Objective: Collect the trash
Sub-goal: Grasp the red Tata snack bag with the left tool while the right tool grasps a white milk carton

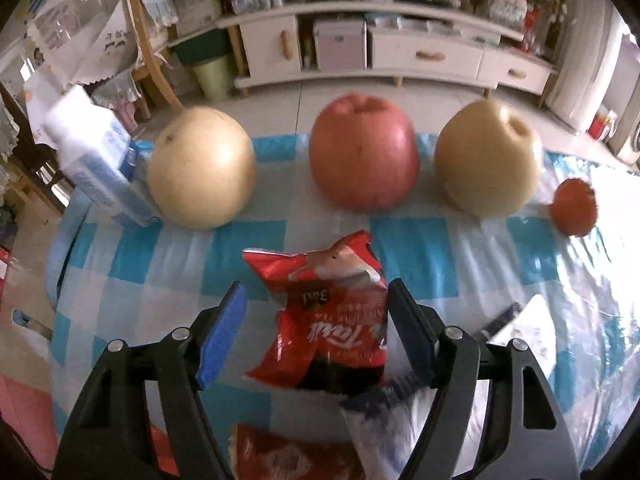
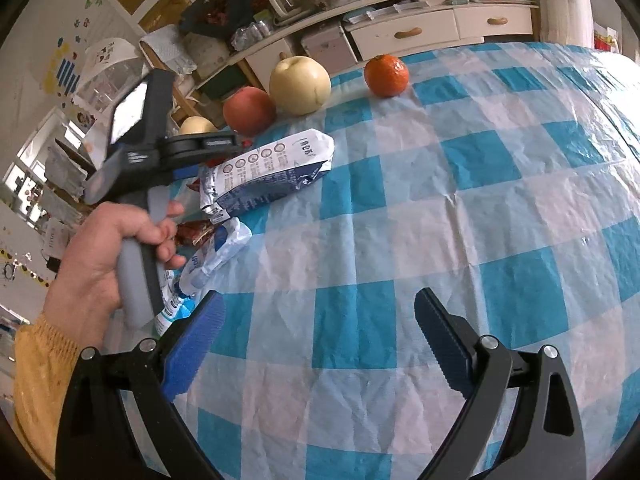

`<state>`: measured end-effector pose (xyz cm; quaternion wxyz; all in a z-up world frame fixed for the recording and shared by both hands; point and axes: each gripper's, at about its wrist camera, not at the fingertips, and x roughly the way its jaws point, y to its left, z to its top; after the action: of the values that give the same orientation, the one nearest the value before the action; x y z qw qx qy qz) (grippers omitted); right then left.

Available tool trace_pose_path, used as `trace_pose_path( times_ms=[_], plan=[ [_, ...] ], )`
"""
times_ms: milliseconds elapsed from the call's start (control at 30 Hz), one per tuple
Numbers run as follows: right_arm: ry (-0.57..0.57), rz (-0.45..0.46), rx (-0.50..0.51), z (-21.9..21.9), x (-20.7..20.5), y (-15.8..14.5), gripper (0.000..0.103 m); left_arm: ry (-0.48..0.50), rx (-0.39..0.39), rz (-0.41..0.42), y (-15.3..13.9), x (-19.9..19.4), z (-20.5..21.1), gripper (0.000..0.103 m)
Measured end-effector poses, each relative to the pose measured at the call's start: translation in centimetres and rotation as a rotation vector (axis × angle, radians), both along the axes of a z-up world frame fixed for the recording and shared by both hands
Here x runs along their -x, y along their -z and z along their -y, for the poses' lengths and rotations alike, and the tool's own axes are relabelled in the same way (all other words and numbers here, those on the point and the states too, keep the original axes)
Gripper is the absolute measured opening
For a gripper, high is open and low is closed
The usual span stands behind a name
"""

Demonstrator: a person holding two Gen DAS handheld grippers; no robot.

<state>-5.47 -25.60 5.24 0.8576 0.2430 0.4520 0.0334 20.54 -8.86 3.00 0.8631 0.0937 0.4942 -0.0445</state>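
Left wrist view: my left gripper [image 1: 316, 330] stands over the blue-and-white checked cloth [image 1: 440, 248] with a crumpled red snack wrapper [image 1: 324, 320] between its fingers. The right pad appears to meet the wrapper's edge; the left pad stands clear of it, so the jaws are part open and nothing is clamped. Behind the wrapper, in a row, sit a pear [image 1: 202, 168], an apple [image 1: 364, 154] and a second pear [image 1: 488, 158], with a tangerine [image 1: 573, 207] off to the right. A blue-and-white carton [image 1: 100, 152] stands tilted just beside the first pear. A second red wrapper [image 1: 280, 456] lies at the bottom edge, and a white-and-blue wrapper [image 1: 380, 428] lies under the right finger; both are blurred. Right wrist view: my right gripper [image 2: 320, 340] hangs above bare cloth, jaws wide, nothing between them. To its left my left hand [image 2: 116, 248], in a yellow sleeve [image 2: 36, 372], grips the handle of the other tool. Beside that tool lies a flattened milk carton [image 2: 272, 168], and nearer the hand a crumpled white-and-blue pouch [image 2: 208, 264]. The fruit lines the far edge of the table.
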Motion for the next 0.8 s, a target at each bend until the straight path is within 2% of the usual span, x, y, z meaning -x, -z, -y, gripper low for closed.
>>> trace_pose_path(
  times_ms=[33,133,333,700,800],
  plan=[
    [0.004,0.002,-0.001,0.1,0.0,0.0,0.095,-0.002,-0.006,-0.012,0.4,-0.3,0.1,0.061],
    [0.022,0.004,-0.002,0.8,0.1,0.0,0.095,0.019,-0.019,-0.009,0.6,-0.1,0.5,0.056],
    [0.053,-0.017,-0.031,1.9,0.0,0.5,0.095,0.104,-0.074,-0.013,0.1,2.6,1.6,0.054],
    [0.1,-0.046,-0.03,3.4,0.1,1.3,0.095,0.287,-0.06,-0.012,0.0,12.8,3.7,0.053],
    [0.083,-0.063,-0.014,3.0,-0.1,1.7,0.094,0.315,-0.017,-0.021,0.0,15.2,4.0,0.053]
  ],
)
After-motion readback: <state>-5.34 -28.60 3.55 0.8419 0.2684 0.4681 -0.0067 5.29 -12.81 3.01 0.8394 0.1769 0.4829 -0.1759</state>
